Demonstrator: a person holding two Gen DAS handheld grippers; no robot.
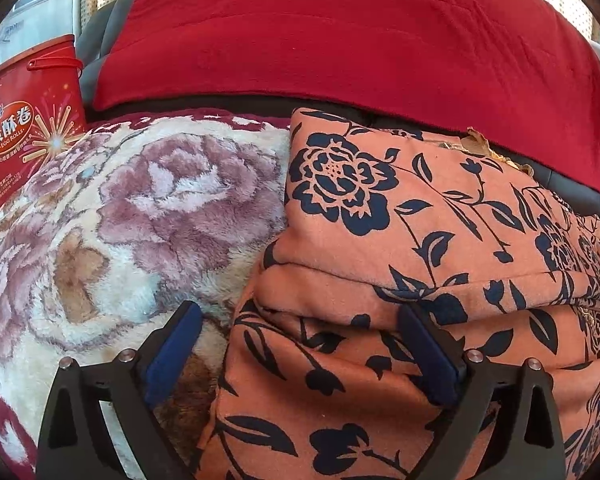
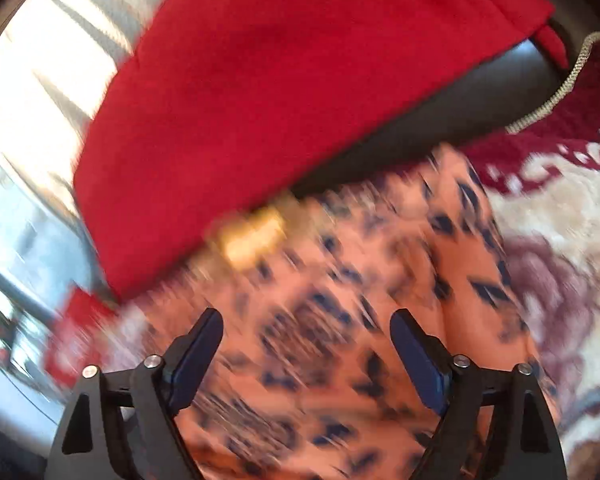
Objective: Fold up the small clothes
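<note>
One orange garment [image 1: 380, 300] with dark blue flowers lies folded in layers on a plush floral blanket [image 1: 120, 220], in front of a red cloth [image 1: 340, 40] draped over a dark cushion. The left wrist view shows it sharply, plus one red egg-roll tin [image 1: 24, 128] at the far left; what the tin holds cannot be seen. The right wrist view is motion-blurred. The left gripper [image 1: 300, 316] and right gripper [image 2: 306, 322] each hang over the garment, jaws spread wide, holding nothing.
</note>
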